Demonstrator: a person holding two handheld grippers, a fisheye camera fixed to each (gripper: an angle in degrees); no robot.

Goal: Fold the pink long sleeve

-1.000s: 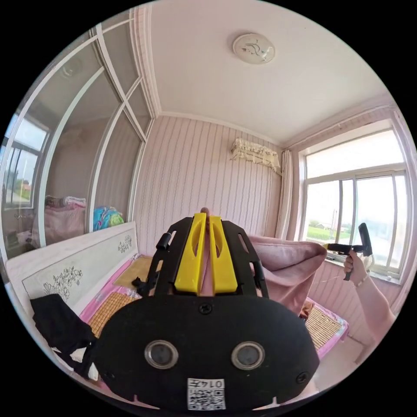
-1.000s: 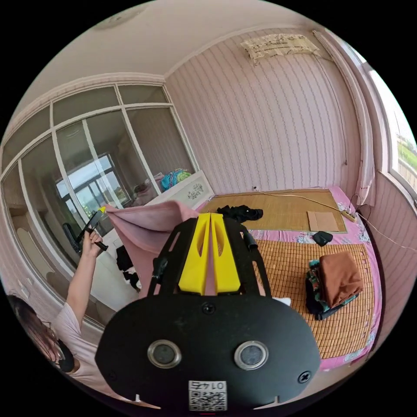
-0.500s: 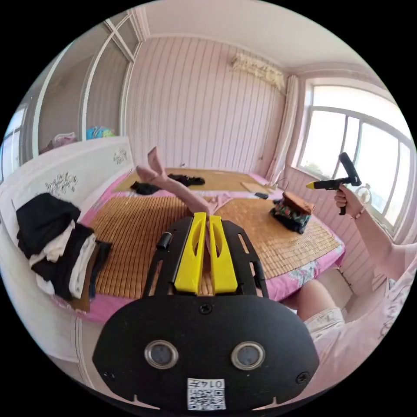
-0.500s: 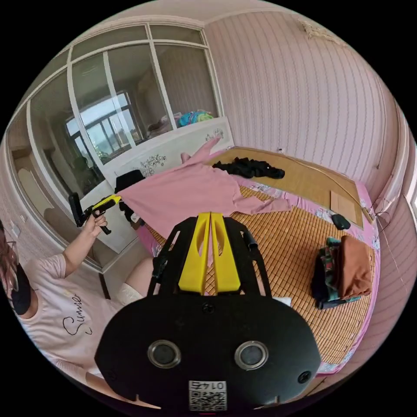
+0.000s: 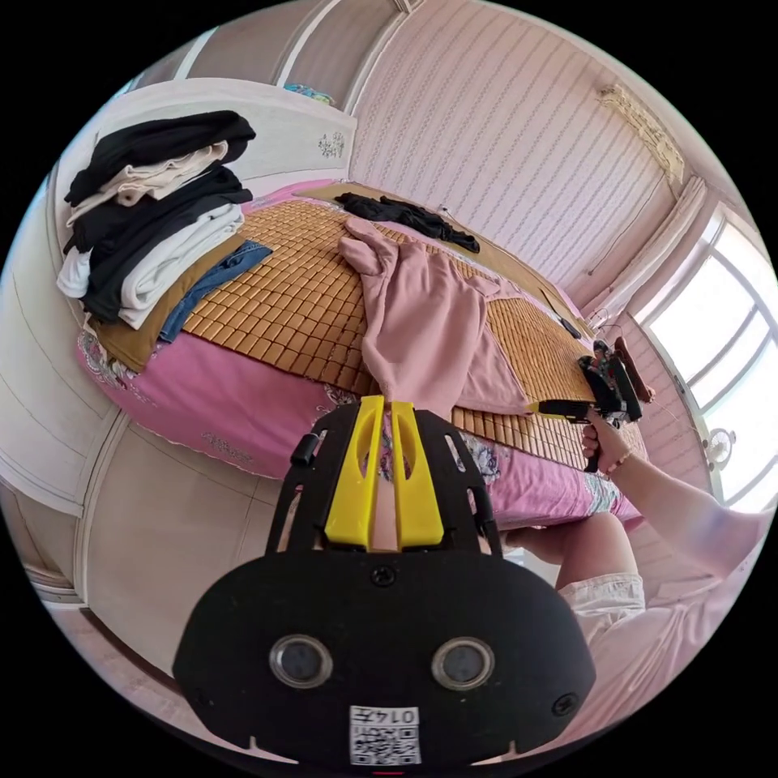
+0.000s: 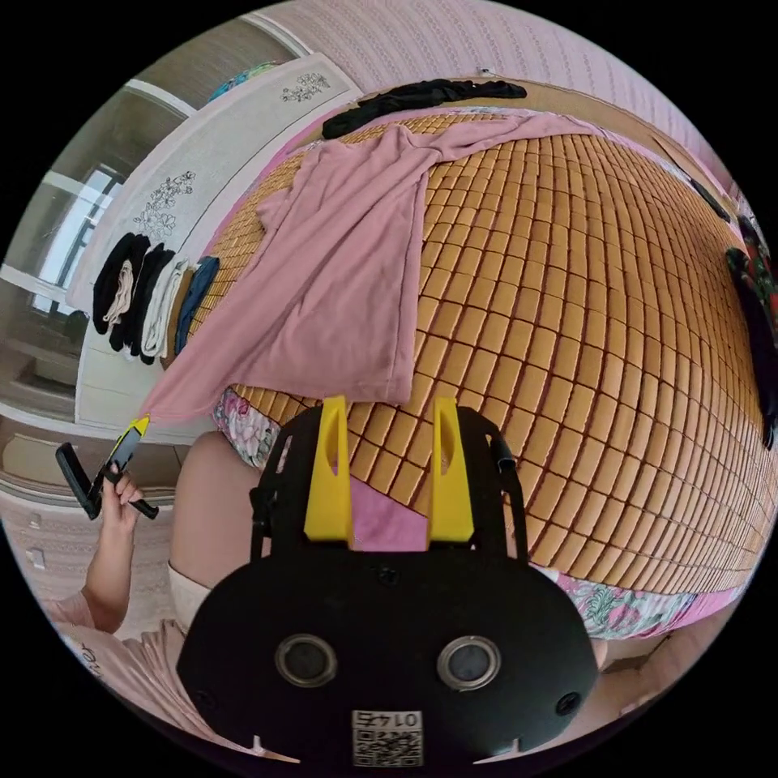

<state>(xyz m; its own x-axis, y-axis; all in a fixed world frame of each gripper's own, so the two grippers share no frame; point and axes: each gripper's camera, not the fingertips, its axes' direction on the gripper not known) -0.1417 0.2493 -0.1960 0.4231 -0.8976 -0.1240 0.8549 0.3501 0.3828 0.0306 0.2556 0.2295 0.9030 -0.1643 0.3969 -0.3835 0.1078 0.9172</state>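
The pink long sleeve lies spread on the bed's bamboo mat, its hem toward the near edge. My left gripper is shut on one hem corner, held off the bed's edge. In the right gripper view the same garment stretches from the mat out to the left gripper. My right gripper stands open just short of the other hem corner, with nothing between its jaws. It shows as the right gripper at the mat's edge in the left gripper view.
A stack of folded clothes sits at the bed's near corner by the white headboard. A black garment lies beyond the pink one. Another folded pile is at the far right. The person's leg is against the bed.
Both grippers came down from overhead and the pink garment dropped flat onto the mat. The right gripper opened and let go of its corner; the left stays shut.
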